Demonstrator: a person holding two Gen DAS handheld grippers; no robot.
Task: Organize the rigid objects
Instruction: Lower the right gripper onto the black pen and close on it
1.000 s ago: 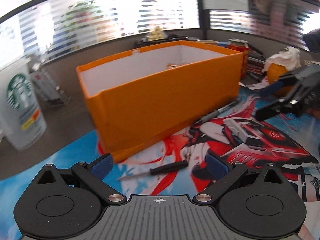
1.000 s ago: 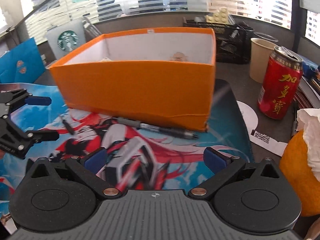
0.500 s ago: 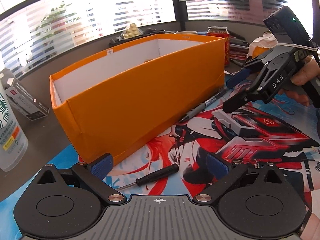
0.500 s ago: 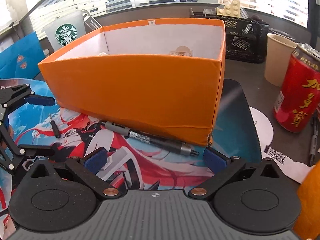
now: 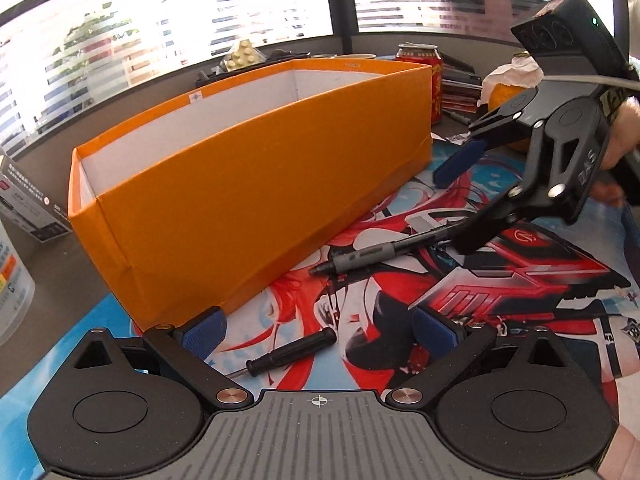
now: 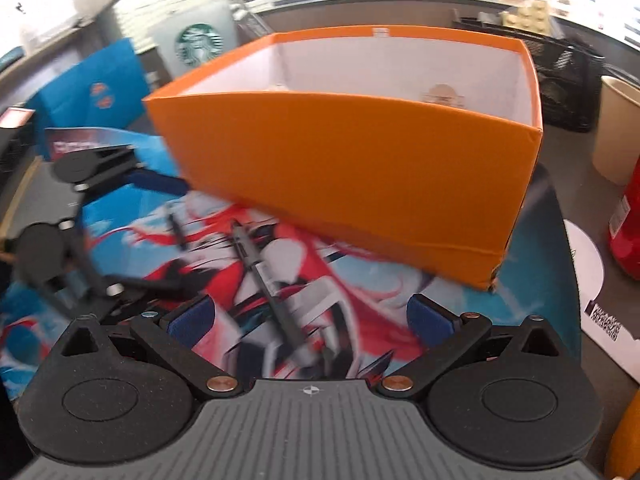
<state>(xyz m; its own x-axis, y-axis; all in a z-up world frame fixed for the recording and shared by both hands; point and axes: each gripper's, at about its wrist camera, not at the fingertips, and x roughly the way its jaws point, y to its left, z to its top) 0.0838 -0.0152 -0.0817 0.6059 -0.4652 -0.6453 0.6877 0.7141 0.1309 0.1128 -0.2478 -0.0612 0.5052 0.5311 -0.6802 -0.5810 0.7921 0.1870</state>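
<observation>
An open orange box (image 5: 256,184) with a white inside stands on the printed desk mat (image 5: 500,280); it also shows in the right wrist view (image 6: 360,152). A small black screwdriver (image 5: 290,352) lies on the mat between my open left gripper's (image 5: 318,330) fingers. A grey and black pen (image 5: 384,254) lies on the mat, its rear end under my open right gripper (image 5: 460,204). In the right wrist view the pen (image 6: 268,292) lies between the fingers of my right gripper (image 6: 310,316), pointing away. The screwdriver (image 6: 176,224) shows blurred further left.
A Starbucks cup (image 6: 200,44) and a small carton (image 5: 28,208) stand left of the box. A red can (image 5: 424,76), a paper cup (image 6: 616,128), a black mesh tray (image 6: 560,68) and an orange with tissue (image 5: 508,88) sit behind and right. A blue bag (image 6: 88,92) stands far left.
My right gripper has moved down and forward over the pen, which now lies between its fingers and has turned away from the box. My left gripper has closed in on the screwdriver.
</observation>
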